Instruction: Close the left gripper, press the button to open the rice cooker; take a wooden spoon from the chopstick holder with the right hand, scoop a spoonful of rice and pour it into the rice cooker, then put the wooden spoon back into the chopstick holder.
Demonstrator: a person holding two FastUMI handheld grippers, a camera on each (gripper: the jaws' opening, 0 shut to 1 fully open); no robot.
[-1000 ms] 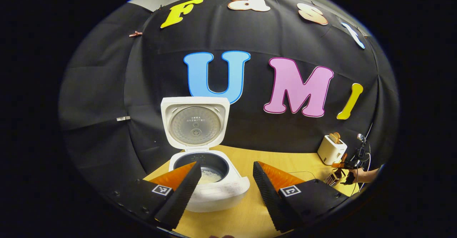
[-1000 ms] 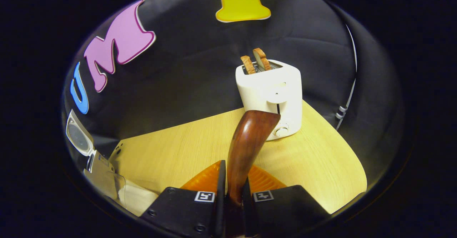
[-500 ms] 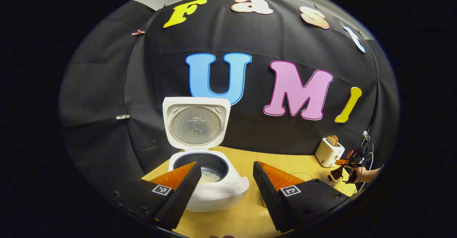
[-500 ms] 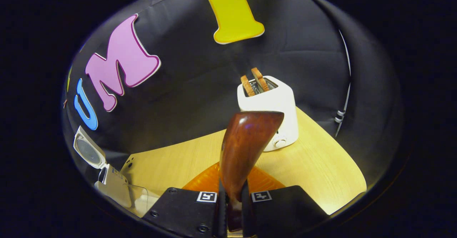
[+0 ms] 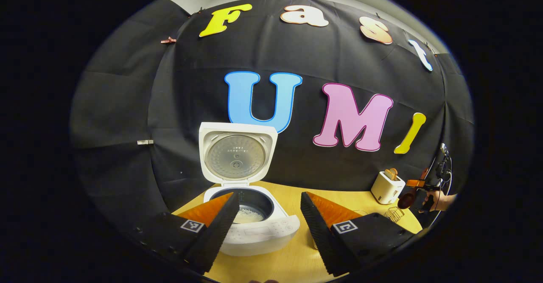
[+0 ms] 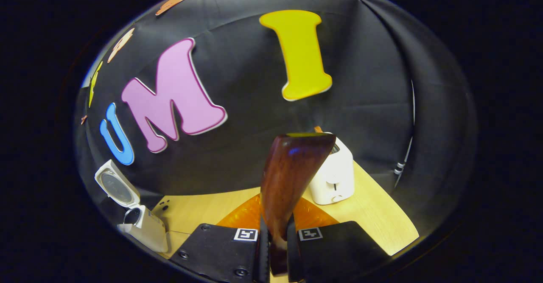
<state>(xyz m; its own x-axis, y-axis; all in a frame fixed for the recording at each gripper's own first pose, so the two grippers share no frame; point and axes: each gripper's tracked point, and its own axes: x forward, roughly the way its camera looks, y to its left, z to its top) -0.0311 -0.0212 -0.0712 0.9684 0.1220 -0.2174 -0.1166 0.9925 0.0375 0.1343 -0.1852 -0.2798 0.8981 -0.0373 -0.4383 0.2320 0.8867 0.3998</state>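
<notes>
Wooden spoon (image 6: 292, 177) has risen, clamped in right gripper (image 6: 275, 245).

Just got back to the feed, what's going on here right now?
The right tongs are shut on the wooden spoon, holding it up above the table near the toaster. The rice cooker stands with its lid up and some rice in its pot. The left tongs hang open in front of it, holding nothing. The wire chopstick holder stands by the toaster.
</notes>
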